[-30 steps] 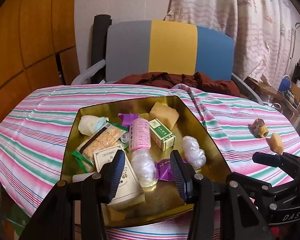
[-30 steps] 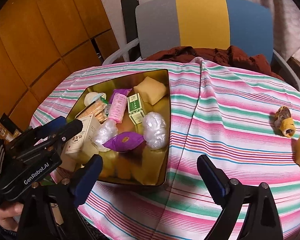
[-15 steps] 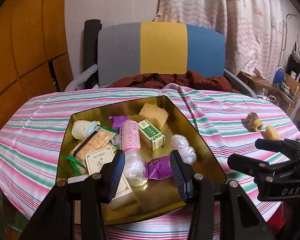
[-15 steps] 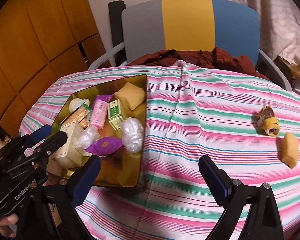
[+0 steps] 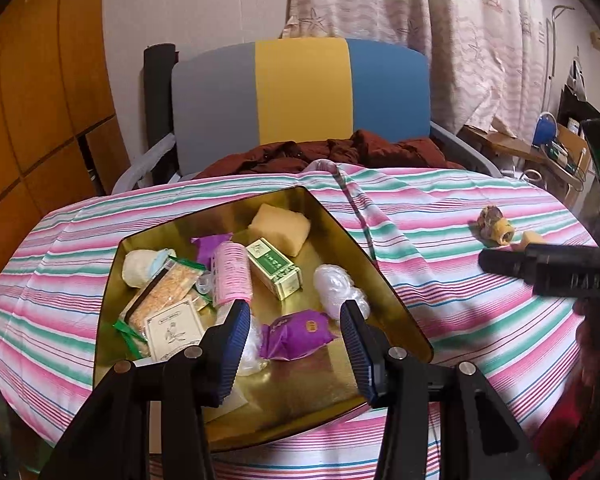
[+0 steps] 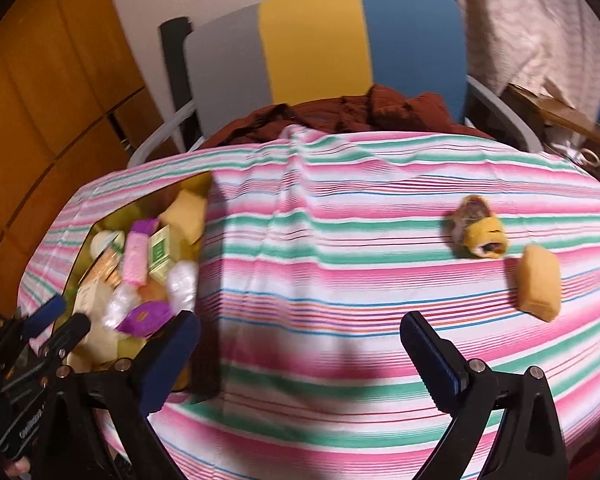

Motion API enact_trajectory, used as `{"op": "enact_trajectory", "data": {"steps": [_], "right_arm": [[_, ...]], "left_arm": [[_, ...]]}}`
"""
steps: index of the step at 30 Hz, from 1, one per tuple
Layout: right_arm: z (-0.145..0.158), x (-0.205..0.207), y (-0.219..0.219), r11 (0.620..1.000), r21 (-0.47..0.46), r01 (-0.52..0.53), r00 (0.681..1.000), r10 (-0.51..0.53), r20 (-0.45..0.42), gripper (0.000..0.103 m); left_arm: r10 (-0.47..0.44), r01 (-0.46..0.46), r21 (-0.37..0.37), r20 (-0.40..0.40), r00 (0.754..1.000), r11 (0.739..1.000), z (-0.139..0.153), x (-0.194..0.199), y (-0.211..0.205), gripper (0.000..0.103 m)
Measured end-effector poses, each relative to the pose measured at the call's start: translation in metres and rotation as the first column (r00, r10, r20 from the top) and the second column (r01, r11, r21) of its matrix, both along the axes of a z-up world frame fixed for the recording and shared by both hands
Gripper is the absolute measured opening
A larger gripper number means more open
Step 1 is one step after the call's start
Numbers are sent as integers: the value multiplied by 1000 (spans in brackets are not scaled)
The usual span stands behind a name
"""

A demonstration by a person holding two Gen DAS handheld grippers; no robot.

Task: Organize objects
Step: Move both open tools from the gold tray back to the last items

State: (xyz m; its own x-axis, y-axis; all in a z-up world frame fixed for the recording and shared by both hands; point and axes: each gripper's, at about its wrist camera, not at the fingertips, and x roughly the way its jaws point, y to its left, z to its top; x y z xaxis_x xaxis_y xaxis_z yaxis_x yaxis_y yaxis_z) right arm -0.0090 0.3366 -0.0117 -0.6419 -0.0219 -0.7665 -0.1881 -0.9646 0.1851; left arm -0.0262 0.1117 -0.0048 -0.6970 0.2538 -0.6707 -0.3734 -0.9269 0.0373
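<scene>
A gold tray (image 5: 374,280) on the striped tablecloth holds several small items: a purple packet (image 5: 300,332), a green box (image 5: 276,268), a pink roll (image 5: 232,276), a tan bun (image 5: 280,228) and clear wrapped pieces. My left gripper (image 5: 294,350) hangs open over the tray's near edge, empty. On the cloth to the right lie a brown and yellow wrapped snack (image 6: 480,228) and a tan bun (image 6: 538,282). My right gripper (image 6: 300,356) stands wide open above bare cloth, short of both, and shows in the left wrist view as a black finger (image 5: 540,266).
A grey, yellow and blue chair (image 5: 300,96) with a dark red garment (image 5: 340,152) stands behind the table. Wooden panels (image 5: 32,80) line the left wall; a curtain (image 5: 440,20) and cluttered shelves (image 5: 560,148) are at right. The tray (image 6: 204,280) is at the right gripper's left.
The right gripper has swung rightward, away from the tray and toward the two snacks on the cloth. The left gripper has drawn back a little; both stay open.
</scene>
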Motion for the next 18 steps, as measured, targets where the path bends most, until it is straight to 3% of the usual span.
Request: {"op": "enact_trajectory", "data": {"steps": [12,18], "right_arm": [[7,11,75,983,39,177,984,-178,14,101],[7,27,145,932,-12,361,932,-361,35,103]], "left_arm": [[-65,65,-19,28,997,998,-7,1,21,47],[-120,120,-4,39,992,993,-8,5,30,47]]}}
